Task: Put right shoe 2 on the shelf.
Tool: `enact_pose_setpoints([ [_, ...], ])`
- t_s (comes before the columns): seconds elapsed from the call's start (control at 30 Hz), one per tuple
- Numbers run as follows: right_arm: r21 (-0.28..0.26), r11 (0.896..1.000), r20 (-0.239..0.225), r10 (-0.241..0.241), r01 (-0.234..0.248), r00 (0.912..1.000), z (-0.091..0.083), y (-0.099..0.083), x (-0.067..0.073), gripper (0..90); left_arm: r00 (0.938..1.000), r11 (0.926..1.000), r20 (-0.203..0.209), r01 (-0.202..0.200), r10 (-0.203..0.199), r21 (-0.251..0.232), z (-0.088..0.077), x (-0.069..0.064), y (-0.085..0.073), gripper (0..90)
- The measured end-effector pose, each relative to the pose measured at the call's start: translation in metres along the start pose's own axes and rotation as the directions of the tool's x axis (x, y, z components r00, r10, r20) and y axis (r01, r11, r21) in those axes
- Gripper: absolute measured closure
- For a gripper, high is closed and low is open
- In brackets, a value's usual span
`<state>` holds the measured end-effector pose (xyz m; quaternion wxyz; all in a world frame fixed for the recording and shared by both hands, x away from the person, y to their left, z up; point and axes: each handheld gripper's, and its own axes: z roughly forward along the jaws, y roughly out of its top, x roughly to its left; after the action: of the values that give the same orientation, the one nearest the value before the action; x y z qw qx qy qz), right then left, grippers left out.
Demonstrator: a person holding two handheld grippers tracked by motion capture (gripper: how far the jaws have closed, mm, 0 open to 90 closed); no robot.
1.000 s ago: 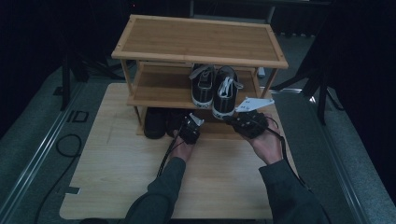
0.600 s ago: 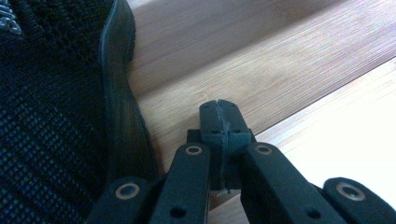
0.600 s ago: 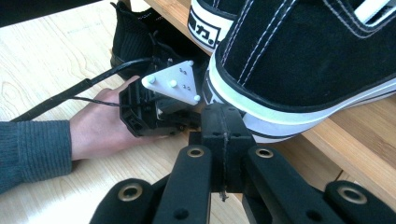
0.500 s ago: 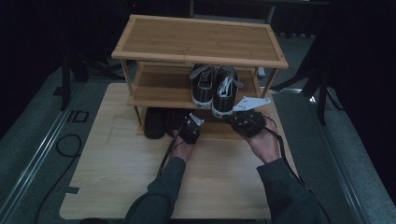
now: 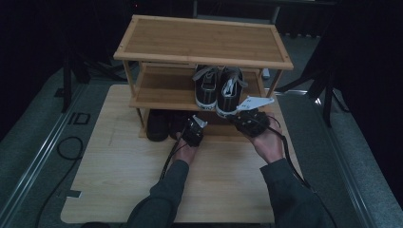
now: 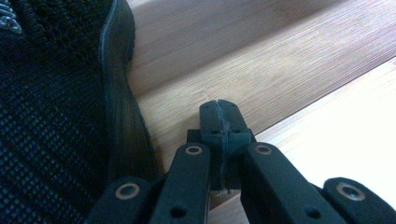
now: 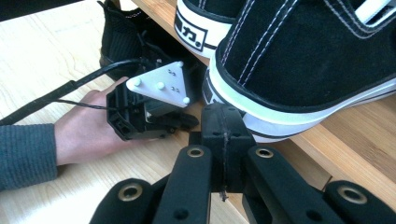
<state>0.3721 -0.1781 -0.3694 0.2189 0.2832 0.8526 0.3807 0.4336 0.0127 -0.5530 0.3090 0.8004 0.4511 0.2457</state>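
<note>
A pair of black-and-white sneakers (image 5: 217, 90) stands on the middle shelf of a three-tier wooden shoe rack (image 5: 204, 42). Black knit shoes (image 5: 159, 124) sit on the bottom shelf at the left. My left gripper (image 5: 190, 125) is shut and empty, its tip (image 6: 219, 112) over the bottom shelf just right of a black knit shoe (image 6: 51, 116). My right gripper (image 5: 236, 117) is shut too, with nothing between its jaws; its tip (image 7: 223, 116) lies just under the toe of the nearer sneaker (image 7: 317, 60). The right gripper view also catches my left gripper (image 7: 187, 122) in its hand.
The rack stands at the back of a light wooden board (image 5: 119, 171), which has bare room in front of my hands. Grey carpet (image 5: 28, 147) with a black cable (image 5: 66, 147) surrounds it. Dark stand legs (image 5: 328, 90) rise right of the rack.
</note>
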Motion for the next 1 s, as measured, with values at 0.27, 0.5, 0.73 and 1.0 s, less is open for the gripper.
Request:
enact_pose_setpoints([
  [0.27, 0.006, 1.0, 0.0, -0.004, 0.004, 1.0, 0.001, 0.001, -0.003, 90.0, 1.0, 1.0, 0.008, 0.002, -0.002, 0.001, 0.0, 0.0, 0.0, 90.0],
  [0.5, 0.005, 1.0, 0.001, -0.013, 0.013, 0.9999, 0.003, 0.001, -0.006, 90.0, 1.0, 1.0, -0.005, 0.001, -0.001, -0.002, 0.0, 0.0, 0.0, 90.0],
  [0.73, 0.011, 1.0, 0.003, -0.011, 0.011, 0.9999, 0.005, 0.002, -0.01, 90.0, 1.0, 1.0, -0.004, 0.001, -0.001, -0.002, 0.0, 0.0, 0.0, 90.0],
  [1.0, 0.016, 1.0, 0.008, -0.017, 0.016, 0.9998, 0.008, 0.004, -0.011, 90.0, 1.0, 1.0, -0.006, 0.0, 0.0, -0.002, 0.0, 0.0, 0.0, 90.0],
])
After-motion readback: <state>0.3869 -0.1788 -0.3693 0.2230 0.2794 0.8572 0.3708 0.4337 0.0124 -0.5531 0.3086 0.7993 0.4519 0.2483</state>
